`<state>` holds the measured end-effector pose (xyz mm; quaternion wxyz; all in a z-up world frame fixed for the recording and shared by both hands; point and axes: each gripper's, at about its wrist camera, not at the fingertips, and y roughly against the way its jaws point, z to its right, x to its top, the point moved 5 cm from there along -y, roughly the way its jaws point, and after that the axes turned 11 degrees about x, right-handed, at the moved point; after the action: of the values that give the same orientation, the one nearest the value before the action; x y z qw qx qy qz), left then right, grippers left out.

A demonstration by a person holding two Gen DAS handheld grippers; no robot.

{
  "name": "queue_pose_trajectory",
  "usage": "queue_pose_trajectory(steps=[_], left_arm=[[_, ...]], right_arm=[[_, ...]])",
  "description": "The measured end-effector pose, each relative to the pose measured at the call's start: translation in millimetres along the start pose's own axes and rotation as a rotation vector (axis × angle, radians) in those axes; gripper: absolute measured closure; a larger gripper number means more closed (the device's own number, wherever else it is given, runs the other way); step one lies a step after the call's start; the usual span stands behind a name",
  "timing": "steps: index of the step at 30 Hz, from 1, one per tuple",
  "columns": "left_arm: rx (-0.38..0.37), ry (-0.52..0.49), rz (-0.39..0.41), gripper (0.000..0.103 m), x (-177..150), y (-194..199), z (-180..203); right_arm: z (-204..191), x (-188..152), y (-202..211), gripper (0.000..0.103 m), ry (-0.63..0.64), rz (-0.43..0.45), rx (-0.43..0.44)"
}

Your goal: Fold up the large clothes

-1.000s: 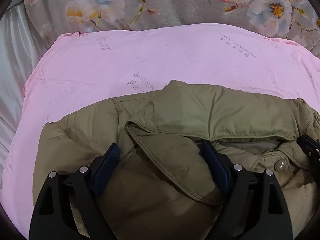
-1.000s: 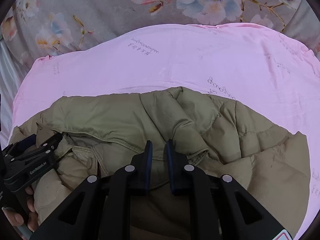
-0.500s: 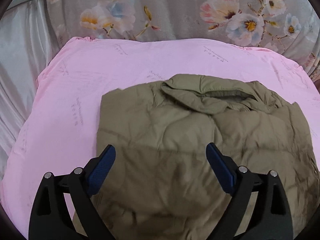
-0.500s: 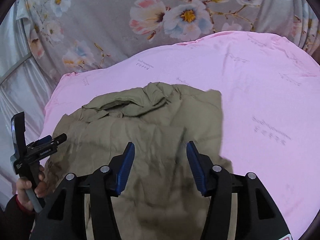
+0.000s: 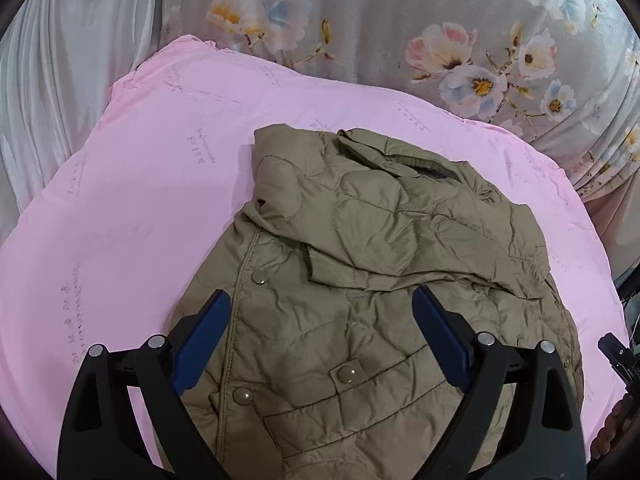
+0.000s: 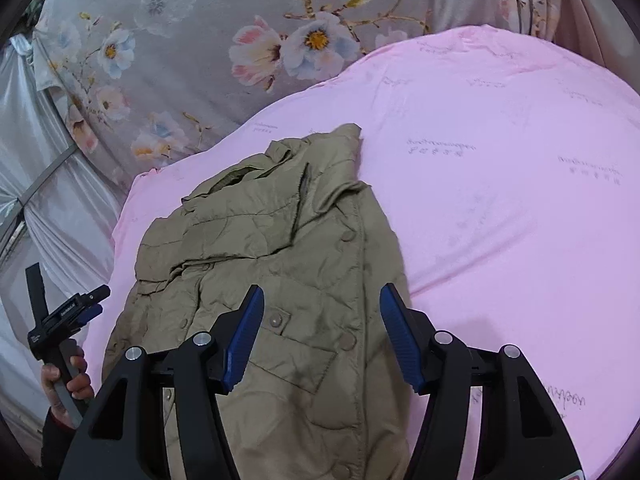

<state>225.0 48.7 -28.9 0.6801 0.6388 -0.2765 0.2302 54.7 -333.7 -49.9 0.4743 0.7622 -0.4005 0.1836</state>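
Observation:
An olive quilted jacket (image 5: 360, 264) with snap buttons lies partly folded on a pink sheet (image 5: 132, 208), collar at the far end, a sleeve laid across its chest. It also shows in the right wrist view (image 6: 272, 248). My left gripper (image 5: 320, 312) is open and empty, held above the jacket's lower front. My right gripper (image 6: 322, 312) is open and empty above the jacket's hem and pocket. The left gripper also shows in the right wrist view (image 6: 60, 316), held in a hand at the left edge.
A grey floral cloth (image 5: 400, 20) hangs behind the bed. Pale curtains (image 5: 60, 60) stand at the left. The pink sheet (image 6: 500, 180) stretches wide to the right of the jacket. A dark object (image 5: 620, 356) sits at the right edge.
Both grippers have pulled back and up from the collar. The right gripper, shut on the jacket a second ago, has opened and let go. The jacket now lies folded over.

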Motion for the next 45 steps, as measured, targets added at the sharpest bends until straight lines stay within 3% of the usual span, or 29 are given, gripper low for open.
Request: queue_pose_trajectory(steps=[4, 9, 14, 18, 22, 28, 31, 34, 36, 37, 39, 41, 43, 45], left_arm=[[0.047, -0.067, 0.018, 0.014, -10, 5, 16], [0.041, -0.1, -0.035, 0.014, -49, 4, 13], [0.053, -0.067, -0.091, 0.014, -82, 6, -9], [0.051, -0.021, -0.108, 0.014, -104, 22, -39], [0.066, 0.045, -0.121, 0.013, -124, 42, -73], [-0.087, 0.217, -0.268, 0.013, -163, 52, -107], [-0.151, 0.234, -0.259, 0.013, -168, 66, -102], [-0.294, 0.27, -0.299, 0.013, -171, 69, -85], [-0.296, 0.27, -0.312, 0.014, -174, 65, -74], [-0.285, 0.259, -0.304, 0.016, -174, 64, -71], [-0.274, 0.24, -0.289, 0.034, -174, 66, -65], [-0.26, 0.23, -0.275, 0.065, -172, 70, -64], [-0.252, 0.212, -0.237, 0.083, -167, 80, -67], [-0.273, 0.202, -0.181, 0.09, -159, 99, -72]], right_arm=[[-41, -7, -24, 0.055, 0.154, -0.029, -0.067], [-65, -44, -37, 0.055, 0.215, -0.088, -0.039], [-54, -76, -18, 0.053, 0.197, -0.118, -0.055], [-30, -96, 19, 0.04, 0.196, -0.126, -0.116], [-3, -115, 54, 0.035, 0.16, -0.173, -0.156], [23, -159, 78, 0.033, -0.04, -0.28, -0.028], [19, -168, 83, 0.032, -0.073, -0.248, 0.018], [12, -169, 79, 0.032, -0.1, -0.23, 0.085], [9, -169, 73, 0.044, -0.132, -0.214, 0.128], [10, -168, 71, 0.049, -0.136, -0.207, 0.124], [9, -168, 68, 0.075, -0.131, -0.203, 0.124], [5, -163, 72, 0.086, -0.135, -0.17, 0.15], [-5, -155, 84, 0.09, -0.104, -0.124, 0.162], [-21, -144, 102, 0.092, -0.056, -0.057, 0.194]])
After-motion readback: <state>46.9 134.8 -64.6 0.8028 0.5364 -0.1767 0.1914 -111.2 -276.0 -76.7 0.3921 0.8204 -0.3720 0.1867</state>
